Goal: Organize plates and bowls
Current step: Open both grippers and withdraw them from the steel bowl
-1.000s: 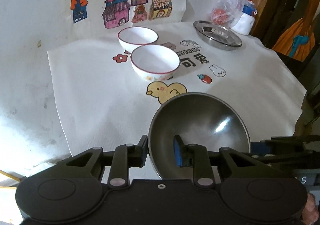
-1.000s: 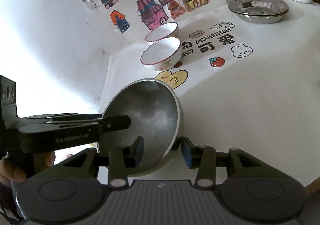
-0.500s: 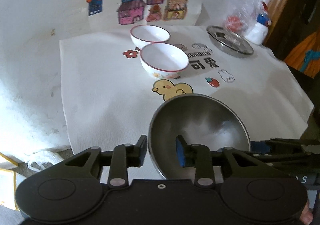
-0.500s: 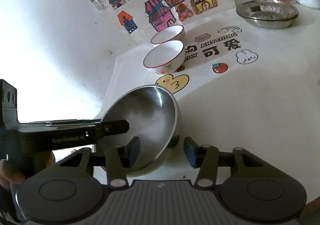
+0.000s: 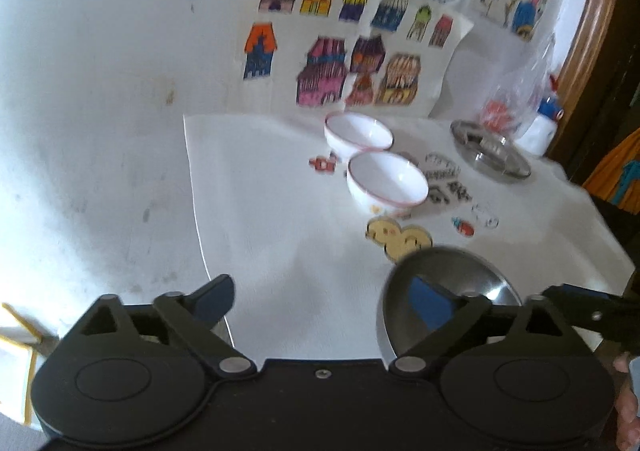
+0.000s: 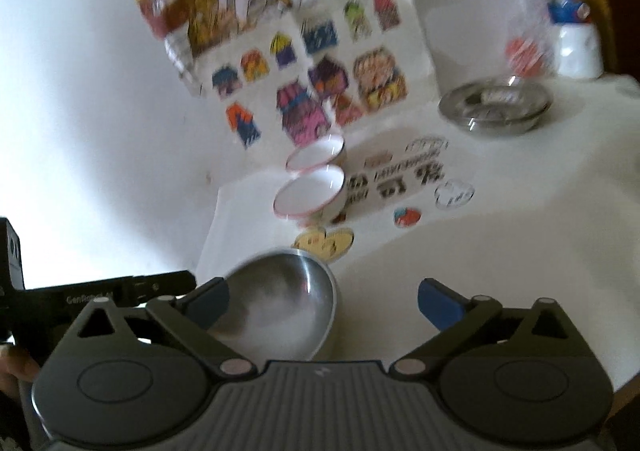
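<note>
A steel bowl (image 5: pixel 476 271) (image 6: pixel 280 307) rests on the white cloth near the front edge, and nothing grips it. My left gripper (image 5: pixel 322 301) is wide open, its right fingertip (image 5: pixel 430 301) over the bowl's near rim. My right gripper (image 6: pixel 324 301) is also wide open, its left fingertip (image 6: pixel 208 299) at the bowl's edge. Two white bowls with red rims stand further back, the near one (image 5: pixel 386 181) (image 6: pixel 310 193) just in front of the far one (image 5: pixel 358 131) (image 6: pixel 316 151). A steel plate (image 5: pixel 490 153) (image 6: pixel 494 105) lies at the back right.
The printed cloth (image 5: pixel 260 211) ends at a left edge, with bare white surface beyond. A plastic bag (image 5: pixel 516 91) and a white bottle (image 5: pixel 542 123) (image 6: pixel 576 43) stand behind the steel plate. Coloured drawings cover the wall behind. The table's right edge drops off.
Both grippers have opened wide and let go of the steel bowl, which now sits on the cloth. Both cameras have pulled back and tilted up.
</note>
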### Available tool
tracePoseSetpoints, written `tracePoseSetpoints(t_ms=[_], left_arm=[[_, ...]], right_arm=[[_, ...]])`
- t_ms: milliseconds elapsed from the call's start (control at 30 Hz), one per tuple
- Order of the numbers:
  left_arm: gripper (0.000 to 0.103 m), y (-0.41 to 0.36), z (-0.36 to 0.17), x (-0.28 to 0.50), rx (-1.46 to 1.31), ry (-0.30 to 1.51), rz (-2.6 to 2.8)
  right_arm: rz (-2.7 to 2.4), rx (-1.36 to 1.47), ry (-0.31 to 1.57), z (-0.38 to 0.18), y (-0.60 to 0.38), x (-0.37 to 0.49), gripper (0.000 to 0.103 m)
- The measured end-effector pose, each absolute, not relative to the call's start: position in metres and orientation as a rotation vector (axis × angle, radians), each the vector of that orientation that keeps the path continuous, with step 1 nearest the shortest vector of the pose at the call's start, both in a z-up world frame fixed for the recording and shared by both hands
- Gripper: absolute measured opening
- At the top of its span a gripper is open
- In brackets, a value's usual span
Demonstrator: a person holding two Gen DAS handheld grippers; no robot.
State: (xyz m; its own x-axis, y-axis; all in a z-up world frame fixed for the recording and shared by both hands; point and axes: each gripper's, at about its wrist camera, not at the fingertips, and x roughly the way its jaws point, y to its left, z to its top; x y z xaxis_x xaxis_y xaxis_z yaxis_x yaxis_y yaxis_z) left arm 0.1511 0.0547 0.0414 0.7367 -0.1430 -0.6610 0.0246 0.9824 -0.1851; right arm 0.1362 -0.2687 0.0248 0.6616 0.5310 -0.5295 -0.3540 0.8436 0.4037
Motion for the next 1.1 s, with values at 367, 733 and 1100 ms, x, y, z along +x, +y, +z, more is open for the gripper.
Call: tracePoseSetpoints(t_ms=[367, 733, 1100], left_arm=[[0.102, 0.085, 0.049, 0.169, -0.149, 0.595, -0.128], [0.102, 0.09, 0.049, 0.226, -0.101, 0.573, -0.059], [0.102, 0.087, 0.039, 0.263, -0.119, 0.616, -0.054]], right_arm=[[0.244, -0.026, 0.54, 0.047, -0.235, 0.107, 0.103], [0.218, -0.129, 0.406, 0.095, -0.237, 0.15, 0.103], [0.333, -0.122, 0.403, 0.099, -0.216, 0.24, 0.103]])
